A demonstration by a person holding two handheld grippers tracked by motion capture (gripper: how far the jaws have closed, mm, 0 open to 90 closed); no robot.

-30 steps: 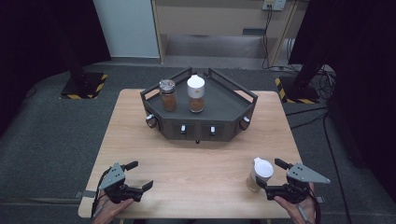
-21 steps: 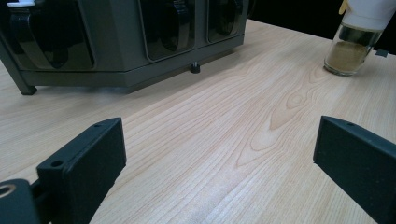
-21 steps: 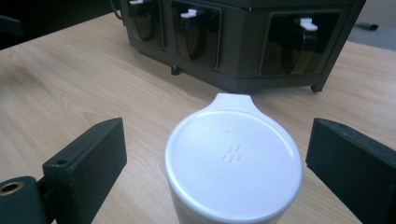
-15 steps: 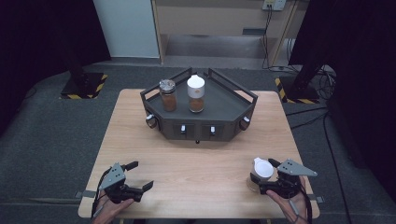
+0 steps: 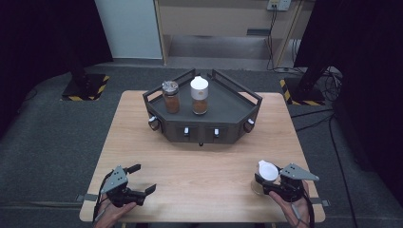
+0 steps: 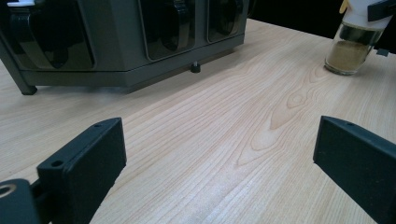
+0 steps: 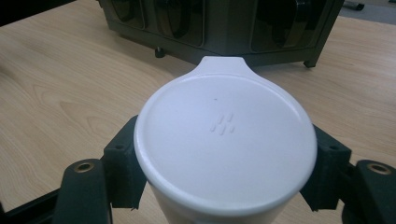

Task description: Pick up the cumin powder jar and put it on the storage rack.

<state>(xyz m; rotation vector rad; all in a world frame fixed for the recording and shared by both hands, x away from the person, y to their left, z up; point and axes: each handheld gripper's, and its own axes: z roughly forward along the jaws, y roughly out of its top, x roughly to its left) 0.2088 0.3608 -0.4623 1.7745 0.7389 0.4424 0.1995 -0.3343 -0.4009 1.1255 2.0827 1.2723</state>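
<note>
Right claw (image 5: 265,183) moved in, clamping white-capped jar (image 5: 266,173); left claw (image 5: 138,179) spread.

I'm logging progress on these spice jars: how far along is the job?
Two jars, one metal-lidded and one white-capped, already stand on the dark rack. The right gripper has its jaws around a third jar on the table. Lifting it to the rack is probably left. The left gripper waits open.
</note>
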